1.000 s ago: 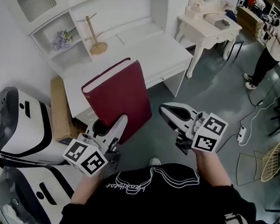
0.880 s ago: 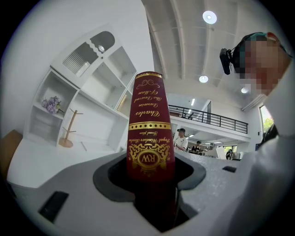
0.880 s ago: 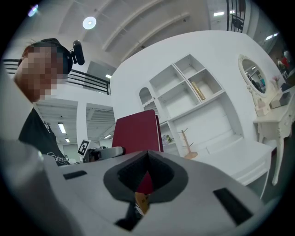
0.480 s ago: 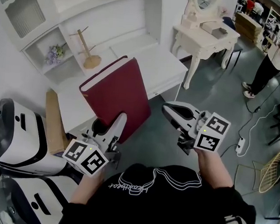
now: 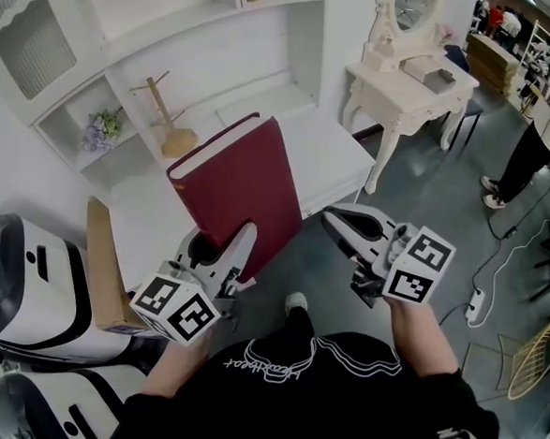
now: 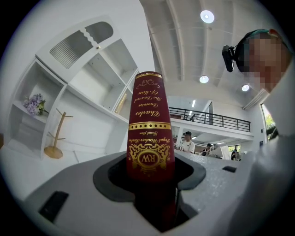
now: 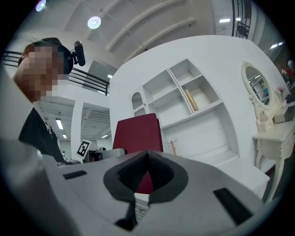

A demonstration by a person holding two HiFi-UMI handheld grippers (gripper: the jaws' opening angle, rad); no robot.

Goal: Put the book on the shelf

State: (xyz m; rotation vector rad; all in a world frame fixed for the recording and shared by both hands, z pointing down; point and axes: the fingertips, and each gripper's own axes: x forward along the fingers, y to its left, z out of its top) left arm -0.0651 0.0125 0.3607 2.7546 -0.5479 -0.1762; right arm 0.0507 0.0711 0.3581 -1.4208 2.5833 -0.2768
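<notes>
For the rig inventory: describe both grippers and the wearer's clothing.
The left claw and right claw: white shells, black trim, dark grey pads, each bearing a white cube with black square markers. The wearer's top is black with white line print.

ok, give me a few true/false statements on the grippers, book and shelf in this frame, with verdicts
1. The left gripper is closed on the red book. True.
2. The right gripper also grips the book. False: its jaws are together with nothing between them, clear of the book.
3. The book stands on the shelf. False: it is held in the air in front of the shelf.
4. Purple flowers sit in a shelf compartment, with a wooden stand nearby. True.
</notes>
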